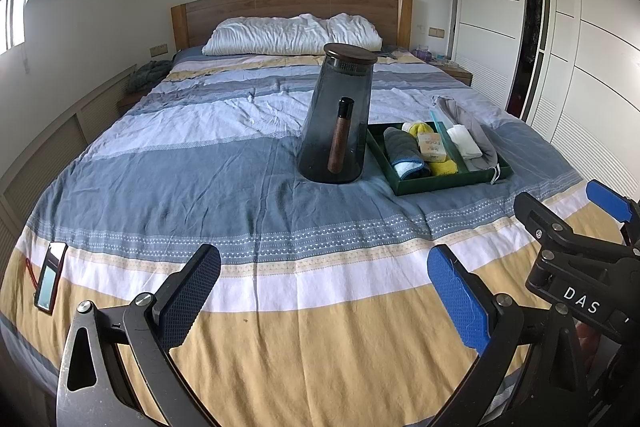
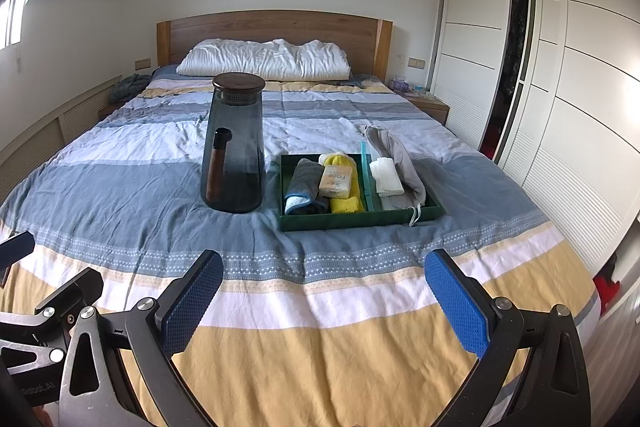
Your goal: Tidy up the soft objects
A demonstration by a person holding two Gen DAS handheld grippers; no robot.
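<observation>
While both grippers hover wide-jawed and empty over the bed (image 2: 320,367), left gripper (image 1: 324,295) and right gripper (image 2: 324,295) well short of the green tray (image 2: 348,221): rolled cloths (image 2: 306,187), yellow towel (image 2: 346,205), white cloth (image 2: 386,179) already lie inside; grey pouch (image 2: 400,163) overhangs. Apparently nearly done.

The right gripper (image 2: 324,303) hangs wide apart above the striped bed (image 2: 160,187). Ahead, a green tray (image 2: 352,221) holds folded cloths, just beside a smoky glass pitcher (image 2: 234,147).
</observation>
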